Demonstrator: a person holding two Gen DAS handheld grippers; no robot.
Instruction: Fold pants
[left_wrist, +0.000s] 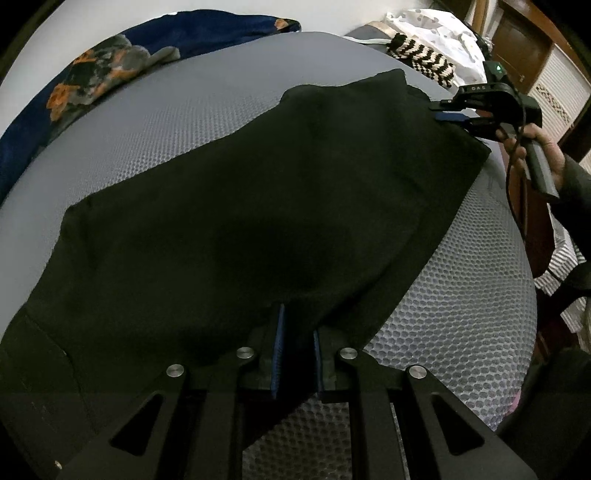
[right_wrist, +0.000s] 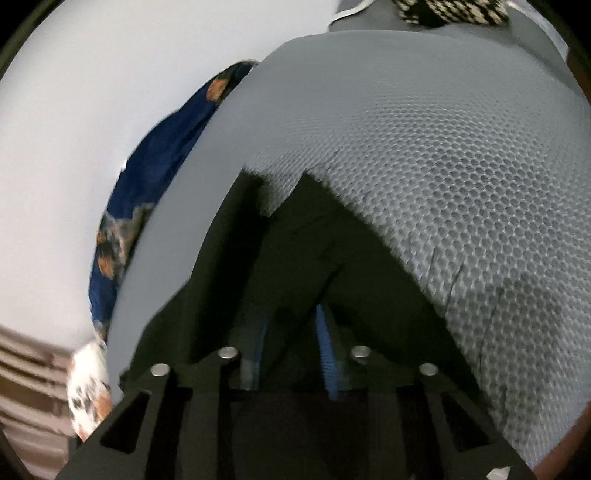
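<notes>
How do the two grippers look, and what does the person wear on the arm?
Both the left gripper and the right gripper are black with ribbed blue pads. Silver bolts sit behind the fingers. The right one has a green light, a black cable and a dark sleeve.

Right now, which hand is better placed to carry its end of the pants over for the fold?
Probably right: its gripper pinches the pants' far corner, lifted. The left gripper clamps the near edge.
</notes>
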